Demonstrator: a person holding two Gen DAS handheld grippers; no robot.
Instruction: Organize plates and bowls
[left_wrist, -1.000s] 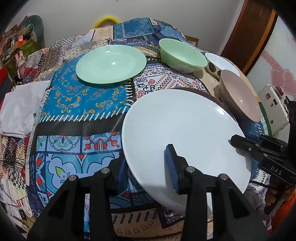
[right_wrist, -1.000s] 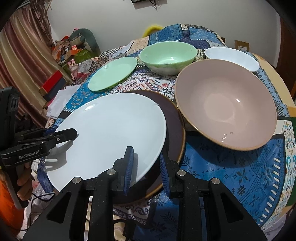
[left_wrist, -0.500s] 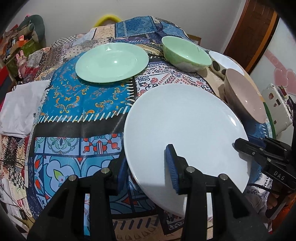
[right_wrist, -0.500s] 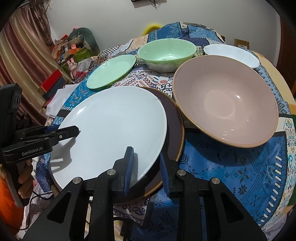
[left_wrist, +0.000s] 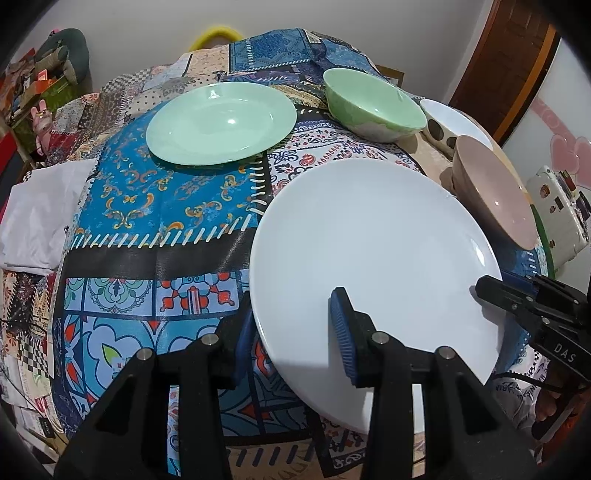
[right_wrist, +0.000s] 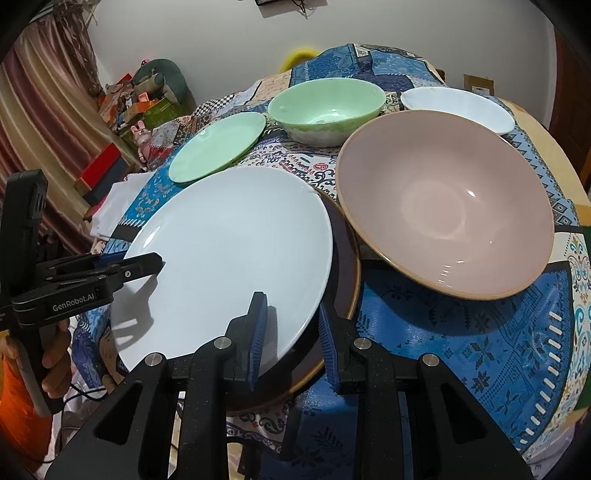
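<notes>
Over brown plate (right_wrist: 343, 258), tilted white plate (right_wrist: 229, 254)

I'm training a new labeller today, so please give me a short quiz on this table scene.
1. True or false: the pale green round plate is stacked on the pale green bowl.
2. What shows beneath the edge of the white round plate? A) a dark brown plate with a tan rim B) a wooden tray C) a metal pan
3. How many tools grip the white round plate?
Key: 1 false, they sit apart; 2 A; 3 two, the left tool and the right tool.
</notes>
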